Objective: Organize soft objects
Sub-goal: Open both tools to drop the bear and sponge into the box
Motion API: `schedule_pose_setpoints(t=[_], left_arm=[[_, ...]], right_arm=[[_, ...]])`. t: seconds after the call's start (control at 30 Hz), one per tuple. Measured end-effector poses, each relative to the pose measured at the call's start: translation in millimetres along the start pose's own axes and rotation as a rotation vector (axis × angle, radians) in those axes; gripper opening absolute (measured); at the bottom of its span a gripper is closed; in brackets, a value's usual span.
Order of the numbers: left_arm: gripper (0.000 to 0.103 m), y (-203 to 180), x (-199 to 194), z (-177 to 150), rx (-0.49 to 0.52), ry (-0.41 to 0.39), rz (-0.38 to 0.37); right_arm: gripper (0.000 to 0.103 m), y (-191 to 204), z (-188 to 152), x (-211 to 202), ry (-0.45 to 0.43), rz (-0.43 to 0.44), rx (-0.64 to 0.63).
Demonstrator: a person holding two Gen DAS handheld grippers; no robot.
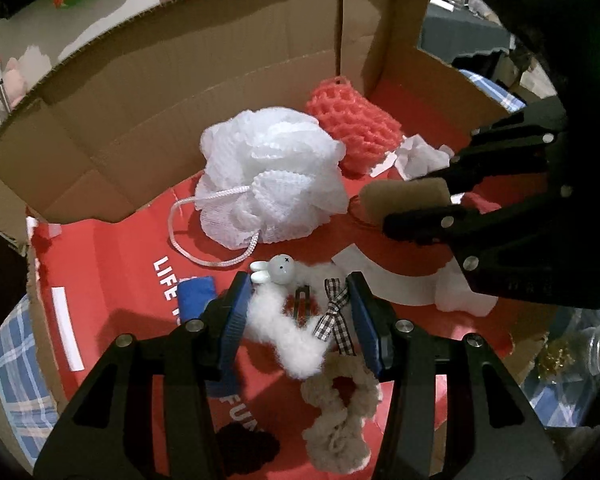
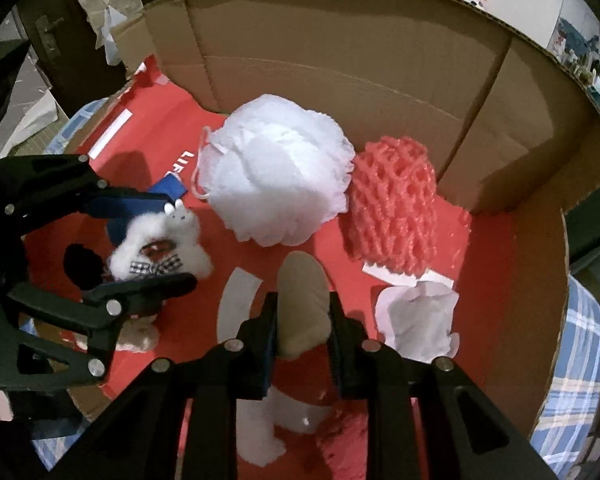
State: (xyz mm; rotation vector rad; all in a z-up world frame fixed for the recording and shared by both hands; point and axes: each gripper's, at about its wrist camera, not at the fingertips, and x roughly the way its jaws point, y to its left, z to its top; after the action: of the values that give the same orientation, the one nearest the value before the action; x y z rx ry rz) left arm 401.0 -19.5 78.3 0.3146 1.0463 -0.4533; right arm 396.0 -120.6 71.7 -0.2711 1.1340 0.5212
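The box (image 1: 172, 92) is matt brown corrugated cardboard with a smooth red printed floor. The white bath pouf (image 1: 272, 176) is gathered plastic mesh with a braided cord; the foam net sleeve (image 2: 392, 208) is coral and slightly glossy. The fluffy white scrunchie (image 1: 280, 328) bears a gingham cloth bow (image 1: 334, 316). Each gripper (image 1: 300, 316) is matt black plastic with shiny metal pins.

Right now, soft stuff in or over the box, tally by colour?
White: 3, the pouf, crumpled paper, fuzzy bunny clip
Coral: 1, foam net
Beige: 2, scrunchie hanging with the clip in the left gripper; pad in the right gripper
Total: 6
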Motion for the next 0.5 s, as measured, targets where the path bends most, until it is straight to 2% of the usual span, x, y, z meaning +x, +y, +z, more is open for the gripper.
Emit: schedule_pose_setpoints(t=[0.27,0.4,0.5], left_arm=[[0.048,-3.8,11.4,-0.3,0.012,0.014,0.033],[0.049,-3.8,11.0,0.4,0.009,0.01,0.037],[0.055,-2.5,9.8,-1.0,0.001,0.009,0.037]], right_arm=[[0.033,-3.8,5.2,10.3,0.022,-0.013,-0.004],[0.04,-3.2,5.0,11.6,0.021,-0.018,-0.011],[0.044,-2.5,4.8,12.8,0.02,-0.022,-0.013]])
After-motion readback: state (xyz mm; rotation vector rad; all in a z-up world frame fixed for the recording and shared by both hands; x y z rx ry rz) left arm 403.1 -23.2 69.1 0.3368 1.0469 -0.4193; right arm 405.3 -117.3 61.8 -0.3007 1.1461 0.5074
